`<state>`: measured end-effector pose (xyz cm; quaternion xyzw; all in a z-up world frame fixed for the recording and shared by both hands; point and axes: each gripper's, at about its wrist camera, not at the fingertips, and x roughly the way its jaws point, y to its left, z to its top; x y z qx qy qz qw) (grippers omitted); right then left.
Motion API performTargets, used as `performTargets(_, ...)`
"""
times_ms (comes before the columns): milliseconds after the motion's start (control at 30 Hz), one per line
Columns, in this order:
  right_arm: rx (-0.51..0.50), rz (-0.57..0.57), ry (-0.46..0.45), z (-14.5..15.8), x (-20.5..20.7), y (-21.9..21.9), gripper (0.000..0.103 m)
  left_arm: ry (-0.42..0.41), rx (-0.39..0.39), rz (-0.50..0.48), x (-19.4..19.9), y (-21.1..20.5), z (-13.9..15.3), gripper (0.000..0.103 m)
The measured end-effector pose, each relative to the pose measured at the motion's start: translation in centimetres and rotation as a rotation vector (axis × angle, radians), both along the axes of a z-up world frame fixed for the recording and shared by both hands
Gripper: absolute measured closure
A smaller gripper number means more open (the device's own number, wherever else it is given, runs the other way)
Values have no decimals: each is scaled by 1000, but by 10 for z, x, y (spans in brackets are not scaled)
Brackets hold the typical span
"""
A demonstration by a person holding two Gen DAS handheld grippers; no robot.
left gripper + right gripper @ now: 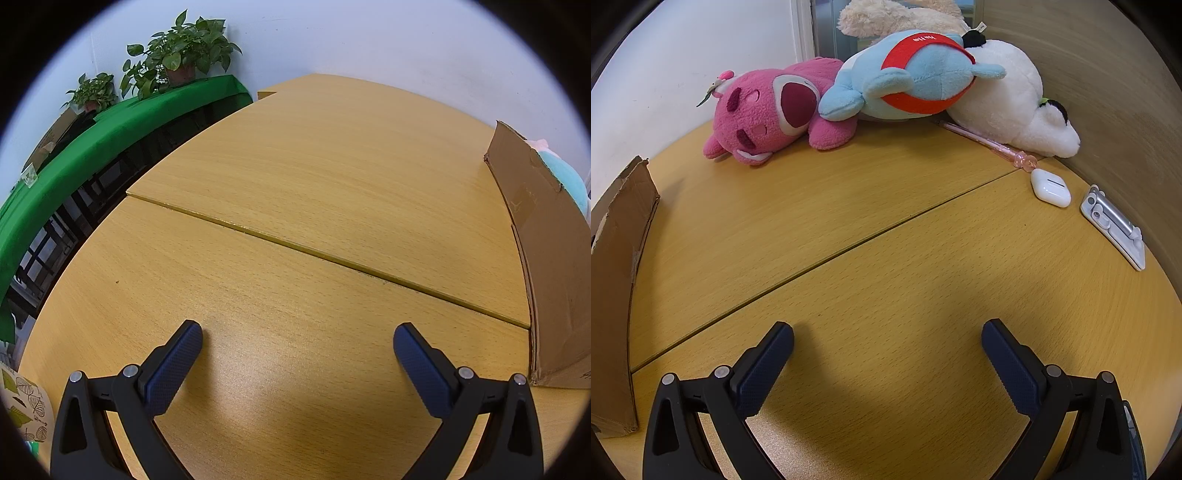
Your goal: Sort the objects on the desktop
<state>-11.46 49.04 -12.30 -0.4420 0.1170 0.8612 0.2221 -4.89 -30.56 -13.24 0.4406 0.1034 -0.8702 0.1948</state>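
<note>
In the right wrist view, a pink plush bear [764,114], a blue plush with a red band [912,77] and a white plush [1008,99] lie at the far edge of the wooden desk [886,240]. A pink pen [986,142], a white earbud case [1050,187] and a silver phone stand [1113,225] lie at the right. My right gripper [887,336] is open and empty, low over the desk, well short of them. My left gripper [297,338] is open and empty over bare desk [295,221].
A brown cardboard box stands between the grippers, at the right of the left wrist view [546,251] and the left of the right wrist view [617,277]. A green-covered shelf [92,147] with potted plants [177,55] runs beyond the desk's left edge. A wall panel [1108,92] bounds the right.
</note>
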Motion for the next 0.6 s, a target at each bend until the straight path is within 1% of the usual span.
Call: performTargets(600, 0, -1, 1, -1, 0, -2, 0, 0, 1, 1, 0, 0, 1, 0)
